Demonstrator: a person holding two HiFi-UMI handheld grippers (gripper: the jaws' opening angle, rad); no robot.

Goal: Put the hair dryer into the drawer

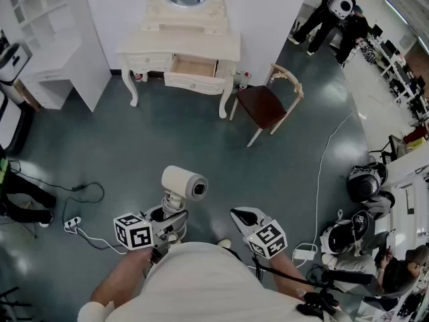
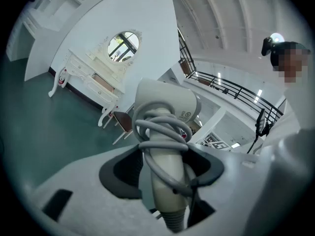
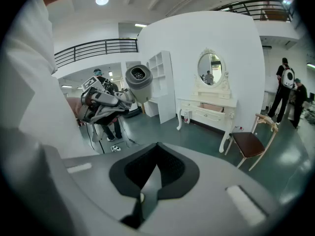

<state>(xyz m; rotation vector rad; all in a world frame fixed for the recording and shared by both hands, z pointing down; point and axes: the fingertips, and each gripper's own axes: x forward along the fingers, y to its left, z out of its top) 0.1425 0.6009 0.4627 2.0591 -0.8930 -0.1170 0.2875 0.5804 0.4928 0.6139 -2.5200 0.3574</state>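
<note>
A cream hair dryer (image 1: 182, 183) with its grey cord wound round the handle stands upright in my left gripper (image 1: 167, 219), which is shut on the handle (image 2: 165, 166). Its barrel (image 2: 167, 100) rises above the jaws and shows in the right gripper view as the hair dryer (image 3: 139, 82). My right gripper (image 1: 242, 215) hangs beside it, shut and holding nothing (image 3: 156, 156). Far ahead, a white dressing table (image 1: 134, 45) with an oval mirror has its middle drawer (image 1: 194, 69) pulled open; the drawer (image 3: 214, 107) looks bare inside.
A brown-seated chair (image 1: 268, 104) stands right of the table. A white shelf unit (image 1: 47, 39) is at the left. A power strip and cable (image 1: 72, 224) lie on the floor at my left. A white cord (image 1: 322, 166), helmets (image 1: 365, 180) and people occupy the right side.
</note>
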